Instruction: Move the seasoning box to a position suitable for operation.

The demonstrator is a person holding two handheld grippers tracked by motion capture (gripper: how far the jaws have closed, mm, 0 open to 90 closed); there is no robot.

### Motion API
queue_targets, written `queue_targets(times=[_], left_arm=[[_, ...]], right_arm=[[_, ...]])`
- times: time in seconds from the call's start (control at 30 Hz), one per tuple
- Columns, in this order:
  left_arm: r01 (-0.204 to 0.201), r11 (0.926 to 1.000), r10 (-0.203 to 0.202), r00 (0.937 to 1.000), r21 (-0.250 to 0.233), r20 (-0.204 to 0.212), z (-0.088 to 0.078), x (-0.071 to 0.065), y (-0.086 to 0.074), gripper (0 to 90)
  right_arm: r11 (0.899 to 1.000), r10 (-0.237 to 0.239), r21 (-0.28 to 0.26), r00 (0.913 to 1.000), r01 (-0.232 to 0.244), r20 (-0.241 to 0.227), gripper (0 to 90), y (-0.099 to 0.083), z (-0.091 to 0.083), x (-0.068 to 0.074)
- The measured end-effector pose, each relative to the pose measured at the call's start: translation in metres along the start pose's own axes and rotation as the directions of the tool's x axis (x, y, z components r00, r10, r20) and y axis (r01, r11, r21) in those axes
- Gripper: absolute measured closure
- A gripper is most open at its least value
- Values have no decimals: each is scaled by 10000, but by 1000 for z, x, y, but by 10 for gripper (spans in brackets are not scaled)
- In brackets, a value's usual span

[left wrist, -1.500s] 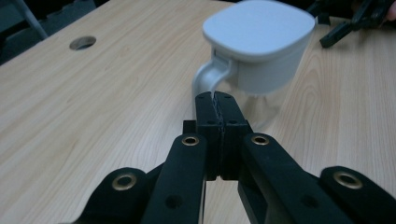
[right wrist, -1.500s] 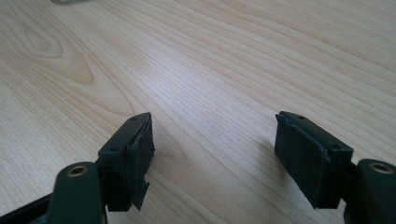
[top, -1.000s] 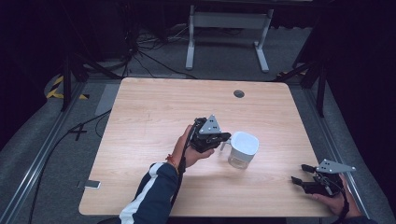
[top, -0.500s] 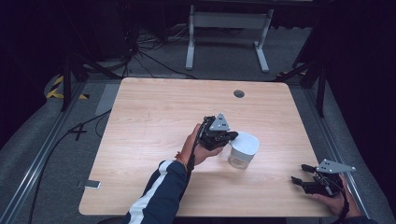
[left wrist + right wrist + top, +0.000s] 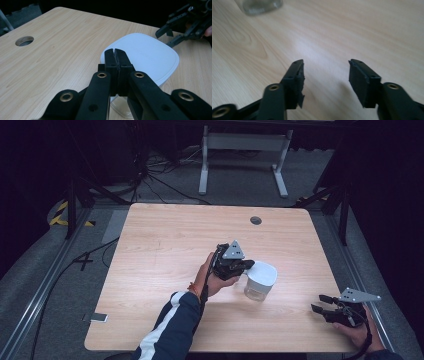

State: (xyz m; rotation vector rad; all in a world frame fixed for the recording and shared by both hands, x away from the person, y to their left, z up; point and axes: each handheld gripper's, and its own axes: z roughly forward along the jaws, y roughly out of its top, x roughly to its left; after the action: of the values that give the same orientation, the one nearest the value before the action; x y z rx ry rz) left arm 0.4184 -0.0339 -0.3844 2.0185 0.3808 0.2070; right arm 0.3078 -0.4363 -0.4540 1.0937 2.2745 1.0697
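Container (image 5: pixel 260 281) with a clear body and a white, rounded-square lid stands on the wooden table (image 5: pixel 165 250), right of centre and toward the person's side. The left gripper (image 5: pixel 246 265) sits against its left edge, its tips over the rim of the lid. In the left gripper view the two black jaws are pressed flat together with nothing between them, their joined tips (image 5: pixel 116 58) lying over the near edge of the white lid (image 5: pixel 147 55); whether they actually rest on it cannot be told.

The right gripper (image 5: pixel 322 303) lies well apart from the container, low at the table's right front corner, pointing left across the board. Its jaws stand spread with bare wood between them, and they have just been closing partway. The stretch of table between it and the container is open.

Farther out, a round cable hole (image 5: pixel 256 220) sits in the tabletop near the far edge. Beyond the table stand grey metal legs (image 5: pixel 240 155) on a grey floor with cables.

The left gripper view shows the lid's smooth top and the right gripper (image 5: pixel 186 22) in the background. The right gripper view (image 5: pixel 327 75) gives a blurred glimpse of the container's clear base (image 5: pixel 260 6) at its top left corner. The high view shows the striped sleeve (image 5: pixel 170 330) on the left arm.
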Motion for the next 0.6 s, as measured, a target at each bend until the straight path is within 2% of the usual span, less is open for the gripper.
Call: queue_targets(times=[0.03,0.07,0.1,0.13,0.17,0.2,0.23,0.27,0.33,0.4,0.47,0.6], left_arm=[[19,10000,-19,10000,-17,-21,0,0,0,900],[8,10000,-8,10000,-31,-24,1,0,0,900],[7,10000,-7,10000,-50,-11,1,-1,0,899],[-50,10000,50,10000,-34,-54,2,-2,1,900],[-50,10000,50,10000,-34,-54,2,-2,1,900],[-26,10000,26,10000,-31,-38,2,-2,1,899],[-26,10000,26,10000,-31,-38,2,-2,1,900],[-12,9999,12,10000,-115,-35,2,-2,0,900],[17,9999,-17,10000,-116,-22,2,-2,0,899],[10,9999,-10,10000,-115,-3,2,-1,-1,900],[43,9999,-43,10000,-130,-33,2,-2,-1,900],[29,9999,-29,10000,-146,-55,1,-1,-1,900]], right_arm=[[9991,89,-414,9999,-94,-138,540,6,-1,2],[9976,-21,-698,9988,-13,-480,605,16,-1,7],[9970,-202,-756,9982,159,-566,631,20,0,9],[9961,-429,-800,9967,373,-692,669,26,2,13],[9961,-429,-800,9967,373,-692,669,26,2,13],[9927,-972,-797,9911,901,-908,716,39,5,22],[9927,-972,-797,9911,901,-908,716,39,5,22],[9895,-1304,-776,9846,1219,-1162,753,50,8,29],[9884,-1399,-766,9819,1308,-1276,775,55,9,32],[9821,-1790,-853,9738,1682,-1401,841,69,11,39],[9785,-1960,-953,9681,1827,-1560,888,82,14,45],[9739,-2210,-904,9607,2082,-1678,893,106,21,55]])
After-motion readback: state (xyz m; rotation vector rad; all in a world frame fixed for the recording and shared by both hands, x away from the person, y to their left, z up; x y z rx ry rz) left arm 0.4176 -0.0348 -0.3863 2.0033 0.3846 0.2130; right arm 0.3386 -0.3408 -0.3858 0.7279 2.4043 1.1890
